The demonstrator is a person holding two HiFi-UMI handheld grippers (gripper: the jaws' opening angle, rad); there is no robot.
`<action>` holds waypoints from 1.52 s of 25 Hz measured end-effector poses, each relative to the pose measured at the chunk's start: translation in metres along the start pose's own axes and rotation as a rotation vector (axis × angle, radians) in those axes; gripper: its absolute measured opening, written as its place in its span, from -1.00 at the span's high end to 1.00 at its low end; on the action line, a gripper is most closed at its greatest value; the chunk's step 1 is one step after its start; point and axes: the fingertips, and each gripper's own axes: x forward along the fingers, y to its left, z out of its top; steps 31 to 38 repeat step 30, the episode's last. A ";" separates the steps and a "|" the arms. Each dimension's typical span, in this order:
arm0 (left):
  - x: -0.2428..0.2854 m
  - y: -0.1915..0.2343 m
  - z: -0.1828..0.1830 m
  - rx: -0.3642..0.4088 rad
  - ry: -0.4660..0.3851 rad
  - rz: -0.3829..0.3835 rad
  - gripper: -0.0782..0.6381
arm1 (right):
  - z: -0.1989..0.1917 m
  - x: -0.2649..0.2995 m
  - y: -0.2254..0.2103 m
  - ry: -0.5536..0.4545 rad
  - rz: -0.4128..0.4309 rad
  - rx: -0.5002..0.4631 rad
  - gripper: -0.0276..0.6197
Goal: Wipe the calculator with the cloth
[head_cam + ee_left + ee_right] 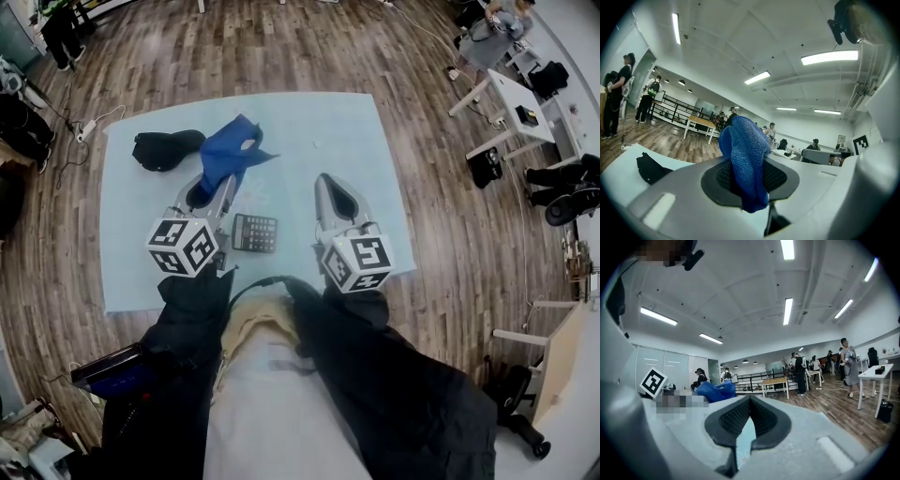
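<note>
Open office with a wood floor, and a pale blue table point(356, 131) in the middle of it. The left gripper point(214, 192) has its jaws clamped on the blue cloth point(230, 155). In the left gripper view a fat fold of it bulges out past the pads, so the grip looks solid. The right gripper point(335, 195) has its jaws closed too, with nothing between them, and it just hovers over the table.

The calculator point(254, 232) lies flat between the two grippers, right beside the left one and closer to the person than the cloth. The cloth isn't touching it, and a black pouch-looking thing point(167, 148) sits off to the left.

So I'd say picking up the cloth is done and the wiping hasn't started. The cloth needs to come back over the keys first.
</note>
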 end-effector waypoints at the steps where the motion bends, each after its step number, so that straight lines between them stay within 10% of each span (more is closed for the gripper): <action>1: 0.000 0.000 -0.001 -0.001 0.002 0.000 0.52 | -0.001 0.000 0.000 0.003 0.000 0.000 0.92; 38: 0.004 0.006 -0.013 -0.028 0.028 0.001 0.52 | -0.017 0.005 -0.003 0.051 0.014 0.022 0.92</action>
